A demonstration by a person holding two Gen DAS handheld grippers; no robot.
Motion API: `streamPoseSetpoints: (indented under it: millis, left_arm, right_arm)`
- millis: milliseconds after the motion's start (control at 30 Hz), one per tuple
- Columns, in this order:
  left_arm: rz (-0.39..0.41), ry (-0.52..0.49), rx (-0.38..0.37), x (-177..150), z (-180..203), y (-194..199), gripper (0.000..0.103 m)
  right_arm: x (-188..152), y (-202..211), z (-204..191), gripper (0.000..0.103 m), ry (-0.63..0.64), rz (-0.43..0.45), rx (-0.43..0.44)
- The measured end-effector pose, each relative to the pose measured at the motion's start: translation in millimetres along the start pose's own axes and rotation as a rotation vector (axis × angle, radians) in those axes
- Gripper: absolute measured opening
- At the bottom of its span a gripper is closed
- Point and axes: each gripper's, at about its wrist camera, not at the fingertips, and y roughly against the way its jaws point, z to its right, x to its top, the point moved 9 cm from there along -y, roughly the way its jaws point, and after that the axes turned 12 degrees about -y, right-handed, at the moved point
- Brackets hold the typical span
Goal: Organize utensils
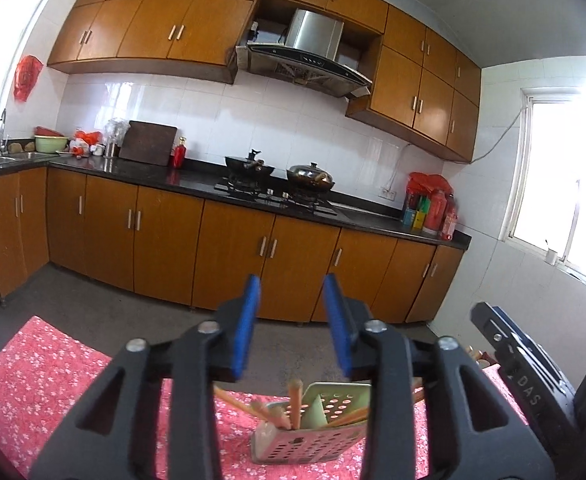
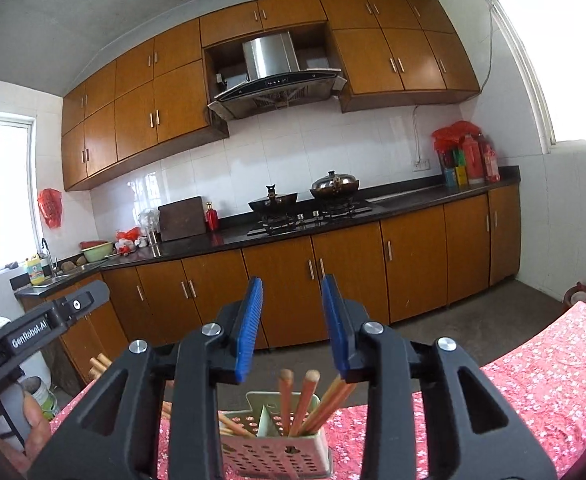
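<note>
Chopsticks (image 2: 305, 402) stand in a perforated holder (image 2: 271, 450) on the pink-clothed desk (image 2: 541, 384), just below and ahead of both claws; left claw (image 1: 292, 326) and right claw (image 2: 292, 326) hover released, empty. Kitchen cabinets (image 2: 333, 280) lie beyond.

This is a home kitchen. Ahead of the tongs a run of wooden cabinets (image 2: 277, 280) carries a dark counter (image 2: 413, 196), with matching cupboards (image 2: 141, 104) above. A hob (image 2: 309, 216) holds two pots (image 2: 335, 186) under a steel hood (image 2: 273, 76). Far left is a sink (image 2: 69, 270); white tiles (image 2: 313, 148) line the wall. Just below the tongs lies a red floral tablecloth (image 2: 553, 368).
</note>
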Motion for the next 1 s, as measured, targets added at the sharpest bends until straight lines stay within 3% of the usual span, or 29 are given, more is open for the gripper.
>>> streamPoseSetpoints:
  millis: [167,400,467,500,700,1000]
  left_arm:
    - [-0.013,-0.011,0.042,-8,-16,32,0.047]
    - [-0.082,-0.121,0.098,-74,-25,91,0.084]
    - [-0.094,-0.156,0.105,-94,-22,107,0.094]
    - [-0.095,-0.180,0.120,-105,-20,116,0.099]
    - [-0.153,-0.240,0.128,-162,-7,148,0.099]
    - [-0.197,-0.186,0.153,-209,-7,173,0.099]
  right_arm:
    - [0,33,4,0.056,0.016,0.007,-0.012]
    - [-48,77,18,0.096,0.062,-0.077,-0.056]
    - [-73,92,20,0.101,0.107,-0.104,-0.089]
    - [-82,96,20,0.101,0.120,-0.113,-0.097]
    - [-128,124,36,0.101,0.110,-0.185,-0.185]
    - [-166,154,40,0.101,0.119,-0.253,-0.218]
